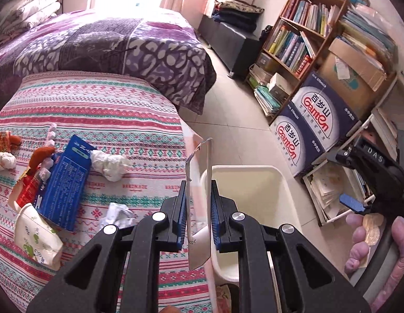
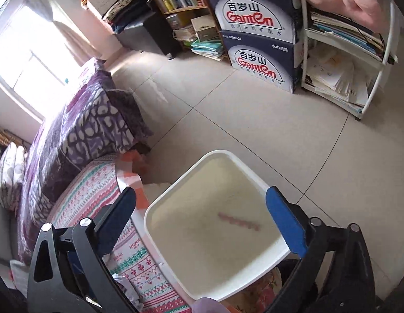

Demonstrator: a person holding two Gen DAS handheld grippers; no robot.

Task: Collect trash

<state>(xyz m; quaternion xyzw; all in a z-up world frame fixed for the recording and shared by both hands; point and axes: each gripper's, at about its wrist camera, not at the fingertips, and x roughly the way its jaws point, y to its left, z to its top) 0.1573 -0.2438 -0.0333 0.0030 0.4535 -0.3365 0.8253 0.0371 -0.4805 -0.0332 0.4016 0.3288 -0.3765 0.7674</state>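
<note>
left wrist: down over bedspread [image 1: 110,109] | right wrist: above bin [image 2: 160,203] | shared: bin

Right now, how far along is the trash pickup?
Done: one pink strip lies in the white bin, below the open right tongs. In hand: the left tongs pinch a clear wrapper beside the bin. Left on the patterned cloth: blue box, crumpled tissues, paper cup.

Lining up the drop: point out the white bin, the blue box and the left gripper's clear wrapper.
white bin [image 2: 175,195]: right wrist view, rim.
blue box [image 1: 63,182]: left wrist view, printed face.
clear wrapper [image 1: 198,164]: left wrist view, upper part.
</note>
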